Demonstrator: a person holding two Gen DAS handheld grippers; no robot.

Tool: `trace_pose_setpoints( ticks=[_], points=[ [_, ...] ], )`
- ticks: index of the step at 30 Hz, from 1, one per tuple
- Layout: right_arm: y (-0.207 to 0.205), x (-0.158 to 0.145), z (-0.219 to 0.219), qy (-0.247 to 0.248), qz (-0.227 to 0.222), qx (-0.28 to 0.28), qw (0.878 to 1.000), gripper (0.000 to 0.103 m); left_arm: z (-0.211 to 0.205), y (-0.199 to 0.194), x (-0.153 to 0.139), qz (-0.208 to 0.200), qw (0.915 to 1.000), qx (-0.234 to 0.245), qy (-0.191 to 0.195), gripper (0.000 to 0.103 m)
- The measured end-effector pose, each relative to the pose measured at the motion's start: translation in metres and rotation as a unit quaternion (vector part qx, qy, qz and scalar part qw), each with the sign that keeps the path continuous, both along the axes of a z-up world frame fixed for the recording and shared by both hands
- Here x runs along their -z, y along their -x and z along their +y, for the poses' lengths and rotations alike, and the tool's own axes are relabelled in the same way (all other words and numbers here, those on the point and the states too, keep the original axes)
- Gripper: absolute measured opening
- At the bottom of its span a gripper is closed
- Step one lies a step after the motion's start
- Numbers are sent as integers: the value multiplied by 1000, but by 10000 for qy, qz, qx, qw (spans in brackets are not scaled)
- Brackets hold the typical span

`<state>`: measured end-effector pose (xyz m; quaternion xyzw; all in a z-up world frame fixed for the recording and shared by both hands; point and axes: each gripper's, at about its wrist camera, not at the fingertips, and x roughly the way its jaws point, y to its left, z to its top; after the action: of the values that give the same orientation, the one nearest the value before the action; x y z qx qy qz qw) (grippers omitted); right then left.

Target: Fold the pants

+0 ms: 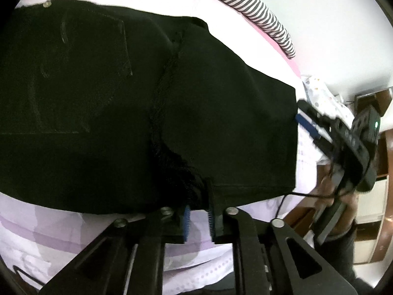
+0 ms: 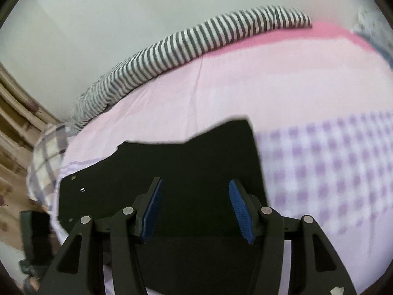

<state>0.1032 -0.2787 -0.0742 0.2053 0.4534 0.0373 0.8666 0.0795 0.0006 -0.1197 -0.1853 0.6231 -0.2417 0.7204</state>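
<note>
The black pants (image 1: 98, 98) run off the left wrist view's left edge; checked bedding (image 2: 331, 172) is motion-blurred.

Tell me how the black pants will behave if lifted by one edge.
The black pants will probably droop: they lie flat on the bed sheet, following its surface. The frayed seam suggests thickish woven cloth, likely not slippery. The left gripper pinches only an edge, so the rest would likely hang and swing.

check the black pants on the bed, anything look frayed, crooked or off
One thing: the black pants have a ragged fringe of loose threads along the seam near the front edge, just ahead of the left gripper. Otherwise they lie flat on the pink sheet, nothing spilled.
</note>
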Motion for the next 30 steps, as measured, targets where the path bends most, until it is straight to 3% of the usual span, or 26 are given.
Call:
trace_pose_setpoints(
  ticks=[3,6,10,17,22,30],
  points=[
    [-20,4,-2,156,57,-37,9999,51,3,1,-1,-64,9999,-42,-89,21],
    [-41,18,-4,308,330,-1,9990,36,2,0,2,-13,9998,-12,-176,21],
    [-52,34,-13,142,561,95,9983,25,3,1,4,17,9999,-7,-150,21],
    [-20,24,-13,4,555,-13,9985,28,5,1,-2,-138,9998,-105,-69,27],
    [26,27,-7,68,747,-151,9971,30,24,4,-23,-624,9973,-380,4,46],
    [81,31,-9,-50,1048,-199,9943,31,85,13,-42,-1039,9876,-1165,174,61]
  ],
)
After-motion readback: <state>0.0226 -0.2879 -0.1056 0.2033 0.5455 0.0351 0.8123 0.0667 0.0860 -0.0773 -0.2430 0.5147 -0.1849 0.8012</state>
